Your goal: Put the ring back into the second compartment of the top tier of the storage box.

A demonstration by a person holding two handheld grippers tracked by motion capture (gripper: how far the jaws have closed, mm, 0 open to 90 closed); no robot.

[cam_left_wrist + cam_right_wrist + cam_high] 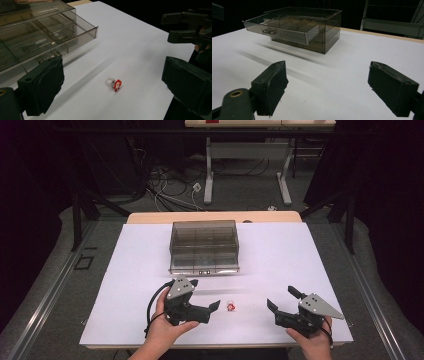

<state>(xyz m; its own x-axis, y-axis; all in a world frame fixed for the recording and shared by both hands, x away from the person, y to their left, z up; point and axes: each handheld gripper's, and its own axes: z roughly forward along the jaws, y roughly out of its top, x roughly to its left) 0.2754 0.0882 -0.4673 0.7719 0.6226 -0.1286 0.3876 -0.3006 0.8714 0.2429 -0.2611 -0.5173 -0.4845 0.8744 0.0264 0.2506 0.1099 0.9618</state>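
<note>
Nearest the person, the left gripper (206,301) and right gripper (280,302) hovered low over the white table (280,255), both with jaws spread wide and empty. Between them lay a small red-and-clear ring (231,306). Farther back stood a smoky drawer box (204,245), its drawer (277,31) pulled out.

dim dark surroundings, white table (280,255) evenly lit from above, soft shadows, slightly grainy.

You will find no legible text, label, brand, number or sign on the ring (114,84) or the drawer box (204,245).
</note>
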